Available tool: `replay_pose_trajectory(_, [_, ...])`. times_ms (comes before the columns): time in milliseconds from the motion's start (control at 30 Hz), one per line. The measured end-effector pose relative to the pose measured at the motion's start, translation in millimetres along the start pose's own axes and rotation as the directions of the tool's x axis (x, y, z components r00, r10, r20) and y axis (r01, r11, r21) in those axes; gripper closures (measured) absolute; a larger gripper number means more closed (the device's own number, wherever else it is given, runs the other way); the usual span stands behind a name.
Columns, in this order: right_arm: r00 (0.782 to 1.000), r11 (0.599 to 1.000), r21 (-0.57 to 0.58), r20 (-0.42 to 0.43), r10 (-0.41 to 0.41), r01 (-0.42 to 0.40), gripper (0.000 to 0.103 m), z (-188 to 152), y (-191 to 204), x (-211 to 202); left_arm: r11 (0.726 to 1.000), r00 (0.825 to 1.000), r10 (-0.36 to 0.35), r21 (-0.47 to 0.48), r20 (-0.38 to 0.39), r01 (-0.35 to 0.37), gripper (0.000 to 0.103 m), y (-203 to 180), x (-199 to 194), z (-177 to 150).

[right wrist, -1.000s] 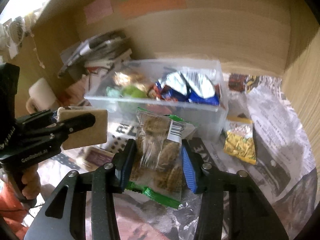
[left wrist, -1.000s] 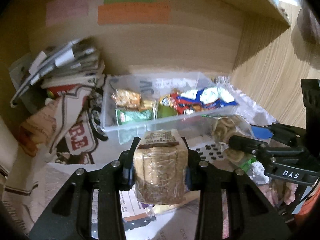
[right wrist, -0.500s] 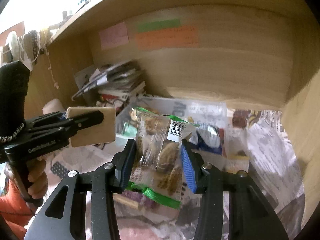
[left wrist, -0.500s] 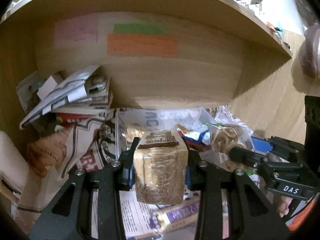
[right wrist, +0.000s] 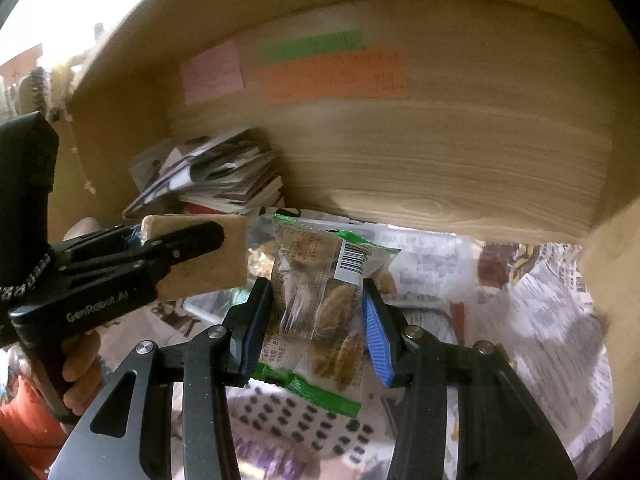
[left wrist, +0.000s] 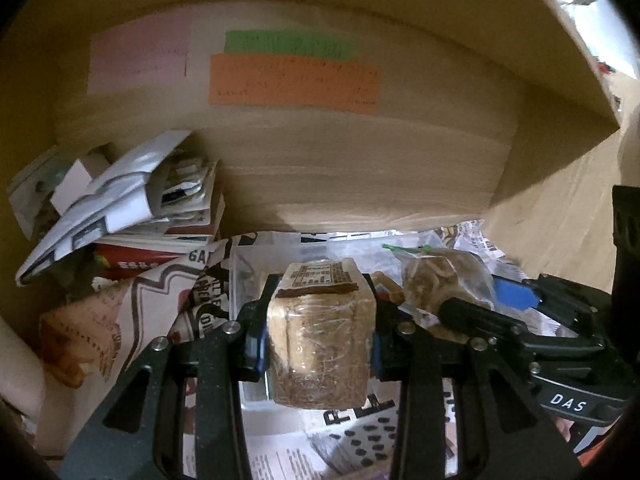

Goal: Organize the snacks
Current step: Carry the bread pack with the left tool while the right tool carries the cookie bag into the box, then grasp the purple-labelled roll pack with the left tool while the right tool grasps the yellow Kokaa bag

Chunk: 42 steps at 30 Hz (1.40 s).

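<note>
My left gripper (left wrist: 318,332) is shut on a clear-wrapped block of tan crackers (left wrist: 320,344), held up in front of the wooden shelf back. It also shows in the right wrist view (right wrist: 200,264). My right gripper (right wrist: 318,312) is shut on a clear packet of brown cookies with green ends (right wrist: 320,304); the packet also shows in the left wrist view (left wrist: 440,280). Both grippers are side by side, above and in front of a clear plastic snack bin (left wrist: 244,276), which is mostly hidden behind the held snacks.
A stack of magazines and papers (left wrist: 132,204) leans at the back left. Newspaper (right wrist: 540,320) covers the shelf floor. Pink, green and orange notes (left wrist: 292,80) stick on the back wall. A wooden side wall (right wrist: 616,300) stands at the right.
Both grippers have tilted and risen with their snacks. The bin has dropped low in both views and is now largely hidden; the back wall and notes fill more of the frames.
</note>
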State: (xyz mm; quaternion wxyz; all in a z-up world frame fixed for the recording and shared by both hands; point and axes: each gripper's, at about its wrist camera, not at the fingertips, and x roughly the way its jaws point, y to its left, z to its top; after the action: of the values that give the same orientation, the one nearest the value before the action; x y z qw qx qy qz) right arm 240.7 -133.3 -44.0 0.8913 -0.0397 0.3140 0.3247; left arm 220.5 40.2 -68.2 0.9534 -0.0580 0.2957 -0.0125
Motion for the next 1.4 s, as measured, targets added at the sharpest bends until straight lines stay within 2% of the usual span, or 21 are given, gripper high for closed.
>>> replay_pose_trajectory(167, [0.998, 1.0, 0.008, -0.055, 0.021, -0.02, 0.062, 8.2, -5.6, 28.9, 1.0, 0.999, -0.009, -0.029, -0.039, 0.008, 0.066, 5.1, 27.1, -1.9])
replay_pose_trajectory(333, [0.997, 1.0, -0.019, -0.08, 0.006, -0.008, 0.062, 10.4, -1.0, 44.8, 0.999, 0.997, -0.003, -0.04, -0.083, -0.001, 0.066, 9.2, 49.3, -5.0])
replay_pose_trajectory(467, [0.995, 1.0, -0.019, -0.097, 0.012, -0.014, 0.062, 9.0, -2.9, 51.9, 1.0, 0.997, 0.008, -0.024, -0.079, -0.01, 0.066, 8.4, 47.9, -5.5])
replay_pose_trajectory(633, [0.993, 1.0, -0.001, -0.113, 0.018, -0.019, 0.06, 8.4, -4.6, 51.1, 0.998, 0.998, 0.057, 0.031, -0.042, -0.056, 0.058, 2.6, 35.6, -3.8])
replay_pose_trajectory(700, [0.994, 1.0, 0.009, -0.112, 0.018, -0.018, 0.055, 8.8, -5.7, 47.9, 0.997, 0.997, 0.069, 0.039, -0.021, -0.068, 0.048, 3.0, 28.6, -3.5])
replay_pose_trajectory(833, [0.997, 1.0, 0.028, -0.077, 0.013, -0.011, 0.03, 7.5, -8.0, 31.4, 0.998, 0.998, 0.069, 0.004, -0.001, -0.069, 0.045, 9.1, 10.2, -2.0])
replay_pose_trajectory(867, [0.998, 1.0, 0.026, -0.066, 0.006, -0.004, 0.028, 7.2, -7.5, 26.8, 0.998, 0.998, 0.066, -0.003, 0.007, -0.066, 0.044, 10.4, 4.8, -1.8])
replay_pose_trajectory(933, [0.999, 1.0, 0.01, -0.053, -0.003, 0.003, 0.028, 7.0, -5.3, 17.1, 0.998, 0.997, 0.07, -0.008, 0.03, -0.07, 0.04, 11.3, -7.6, -1.5])
replay_pose_trajectory(1067, [1.0, 1.0, -0.01, -0.01, -0.029, 0.029, 0.027, 4.9, -4.0, -6.2, 0.997, 0.995, 0.074, 0.022, 0.066, -0.075, 0.038, 6.6, -30.0, -4.1])
replay_pose_trajectory(1167, [0.998, 0.998, -0.018, 0.026, -0.057, 0.057, 0.025, 2.0, -5.3, -25.0, 0.997, 0.994, 0.071, 0.034, 0.08, -0.074, 0.023, 3.0, -41.2, -8.5])
replay_pose_trajectory(1267, [0.994, 0.996, -0.014, 0.056, -0.092, 0.093, 0.021, -4.0, -10.9, -43.4, 0.996, 0.995, 0.061, 0.054, 0.081, -0.065, 0.023, -1.7, -49.6, -15.4])
replay_pose_trajectory(1400, [0.987, 0.989, 0.003, 0.061, -0.15, 0.15, 0.02, -16.2, -24.3, -60.1, 0.996, 0.997, 0.044, 0.073, 0.061, -0.048, 0.009, -8.0, -54.9, -27.0])
